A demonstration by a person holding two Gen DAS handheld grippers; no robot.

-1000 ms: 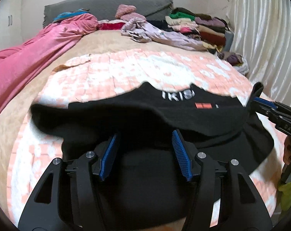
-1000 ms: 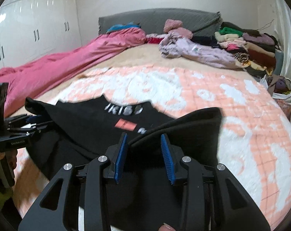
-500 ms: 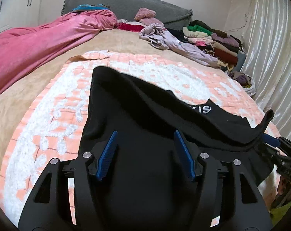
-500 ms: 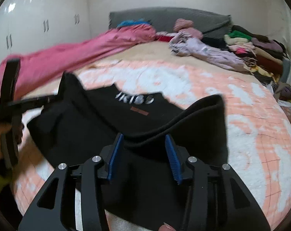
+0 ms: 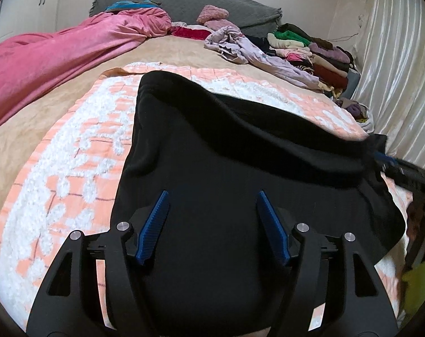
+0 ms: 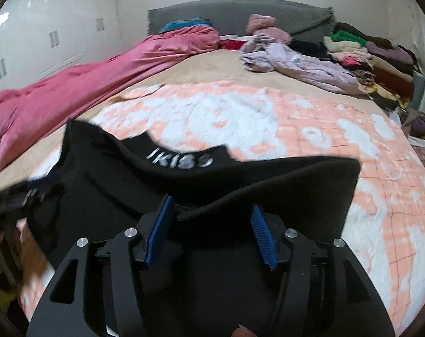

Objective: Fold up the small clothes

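Black cloth fills most of both wrist views: a black garment (image 5: 218, 168) with white lettering (image 6: 181, 161) near its neckline lies partly lifted over the peach-and-white quilt (image 5: 80, 154) on the bed (image 6: 212, 67). We hold the left tongs (image 5: 212, 224) with their blue pads (image 5: 153, 224) set wide apart, the dark fabric spread between and beneath them; whether any fold is pinched there we cannot tell, since the cloth looks to pass under the pads rather than between closed ones. Our right tongs (image 6: 209, 227) likewise stand wide, with an edge of the garment draped across the gap between the pads, and again we cannot tell if the fabric is truly gripped. In the left view the right tongs appear at the far right edge, touching a raised corner of the garment. Beyond the quilt, a pink blanket (image 6: 100, 75) runs along the left side of the bed, a lilac garment (image 6: 302, 61) sprawls near the grey headboard (image 6: 240, 14), and a stack of folded clothes (image 5: 316, 56) sits beside the curtain (image 5: 395, 56).
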